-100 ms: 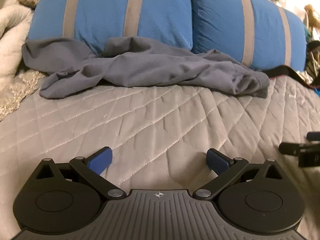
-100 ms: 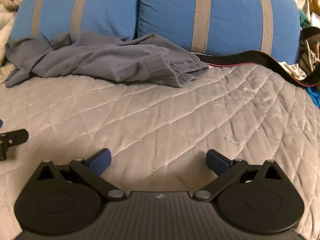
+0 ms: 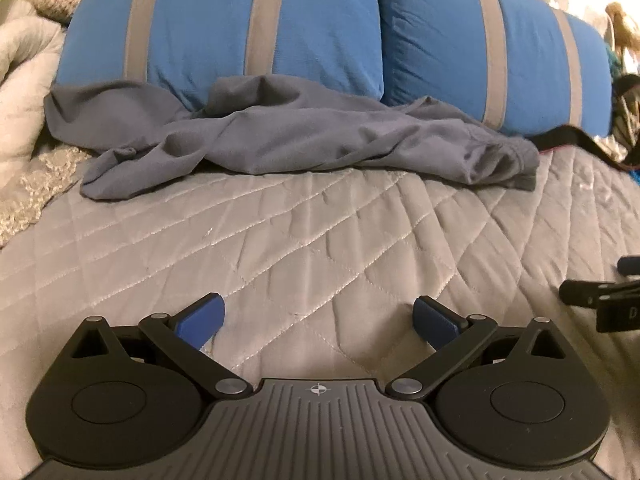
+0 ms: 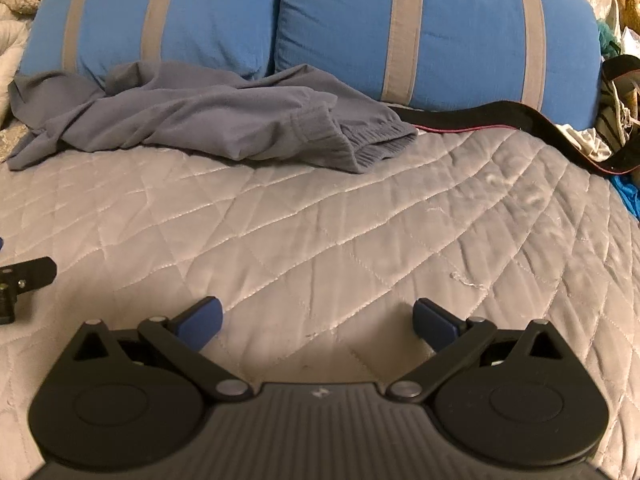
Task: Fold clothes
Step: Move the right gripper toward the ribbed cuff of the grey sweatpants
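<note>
- Your left gripper (image 3: 319, 322) sits at the bottom of its frame, blue pads spread wide with nothing between them — only grey quilted bedspread (image 3: 304, 240) beneath.
- Your right gripper (image 4: 319, 324) is the same: fingers wide apart, empty, low over the quilt.
- The crumpled grey garment (image 3: 280, 140) lies across the upper middle of the left view, well apart from both grippers, against two blue striped pillows (image 3: 224, 24).
- In the right view its ribbed waistband (image 4: 360, 144) points right, near a black strap (image 4: 500, 118).
</note>
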